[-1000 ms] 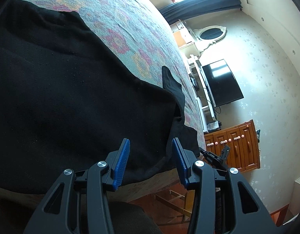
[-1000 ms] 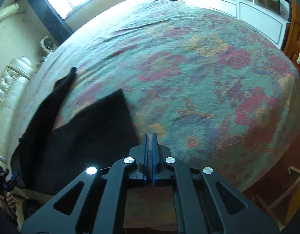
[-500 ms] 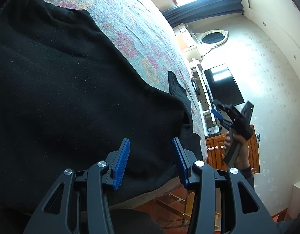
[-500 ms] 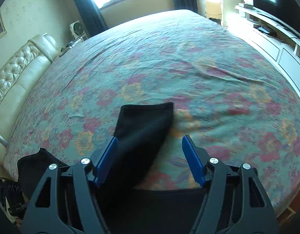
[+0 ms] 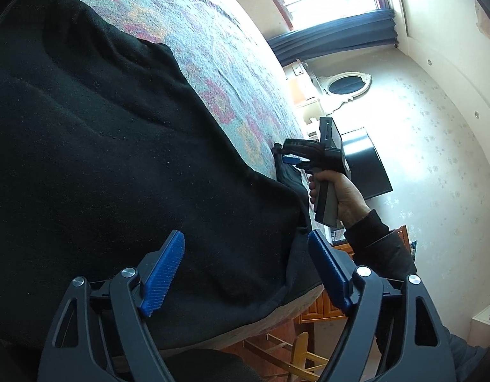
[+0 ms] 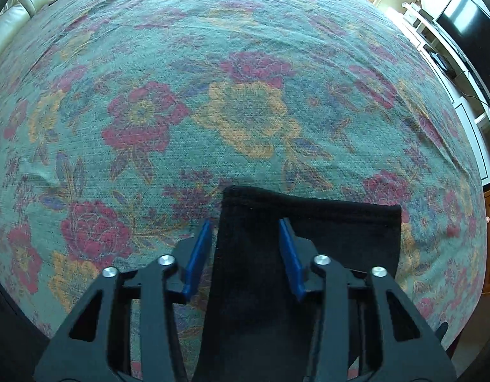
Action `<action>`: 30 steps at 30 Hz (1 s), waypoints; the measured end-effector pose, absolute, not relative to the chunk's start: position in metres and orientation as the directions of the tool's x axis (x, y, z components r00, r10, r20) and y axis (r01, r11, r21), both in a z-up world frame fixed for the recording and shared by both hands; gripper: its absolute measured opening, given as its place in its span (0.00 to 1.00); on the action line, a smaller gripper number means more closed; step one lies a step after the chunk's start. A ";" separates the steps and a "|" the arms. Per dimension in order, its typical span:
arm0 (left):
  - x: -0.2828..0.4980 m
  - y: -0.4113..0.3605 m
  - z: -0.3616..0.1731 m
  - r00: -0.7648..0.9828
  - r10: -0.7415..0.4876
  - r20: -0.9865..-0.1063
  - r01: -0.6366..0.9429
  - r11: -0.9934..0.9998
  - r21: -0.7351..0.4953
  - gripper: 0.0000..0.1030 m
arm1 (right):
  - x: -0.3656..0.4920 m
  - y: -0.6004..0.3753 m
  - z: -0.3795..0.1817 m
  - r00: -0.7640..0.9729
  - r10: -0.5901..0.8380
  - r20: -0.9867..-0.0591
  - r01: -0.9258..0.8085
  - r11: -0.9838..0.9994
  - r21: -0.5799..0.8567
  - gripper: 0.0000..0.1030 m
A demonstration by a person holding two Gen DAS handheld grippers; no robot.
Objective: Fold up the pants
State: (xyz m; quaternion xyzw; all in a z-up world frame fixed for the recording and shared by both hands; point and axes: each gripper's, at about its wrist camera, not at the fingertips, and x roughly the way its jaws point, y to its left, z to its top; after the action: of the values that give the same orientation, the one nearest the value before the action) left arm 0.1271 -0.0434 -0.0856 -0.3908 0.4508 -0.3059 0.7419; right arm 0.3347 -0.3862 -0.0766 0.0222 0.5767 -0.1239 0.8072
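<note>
Black pants (image 5: 111,159) lie spread on a floral bedspread (image 5: 194,41). My left gripper (image 5: 245,264) is open, its blue pads apart over the pants' wide end near the bed's front edge. In the right wrist view one pant leg's hem end (image 6: 308,222) lies flat on the bedspread (image 6: 245,95). My right gripper (image 6: 245,254) is open, its pads straddling the left corner of that leg end. The right gripper also shows in the left wrist view (image 5: 289,159), held in a hand over the far leg end.
A wooden cabinet (image 5: 327,305) and a wooden stool (image 5: 292,356) stand beside the bed's edge. A television (image 5: 366,165) and white shelving stand at the far wall. A cream padded headboard (image 6: 12,16) is at the bed's far left.
My right gripper opened from shut and moved down over the pant leg end. My left gripper opened wider and stayed over the pants' wide end.
</note>
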 end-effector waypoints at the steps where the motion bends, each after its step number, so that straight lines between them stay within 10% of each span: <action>1: 0.126 -0.045 -0.085 0.412 -0.804 -0.430 0.099 0.508 -0.855 0.80 | 0.329 -0.391 -0.072 0.323 -0.149 -0.935 0.226 0.971 -0.076 0.13; 17: 0.107 -0.124 -0.076 0.308 -0.801 -0.513 0.136 0.571 -0.809 0.82 | 0.072 -0.537 0.062 0.741 -0.030 -0.671 0.325 0.890 0.320 0.08; 30: 0.100 -0.173 -0.081 0.231 -0.776 -0.587 0.194 0.628 -0.753 0.82 | -0.041 -0.614 -0.065 0.665 0.044 -0.746 0.497 0.719 0.486 0.08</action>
State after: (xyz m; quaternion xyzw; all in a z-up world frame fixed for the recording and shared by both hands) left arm 0.1000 -0.1728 -0.0811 -0.2769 0.5248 -0.3304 0.7340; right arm -0.0405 -0.6139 -0.0649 0.3500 0.3867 -0.1346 0.8425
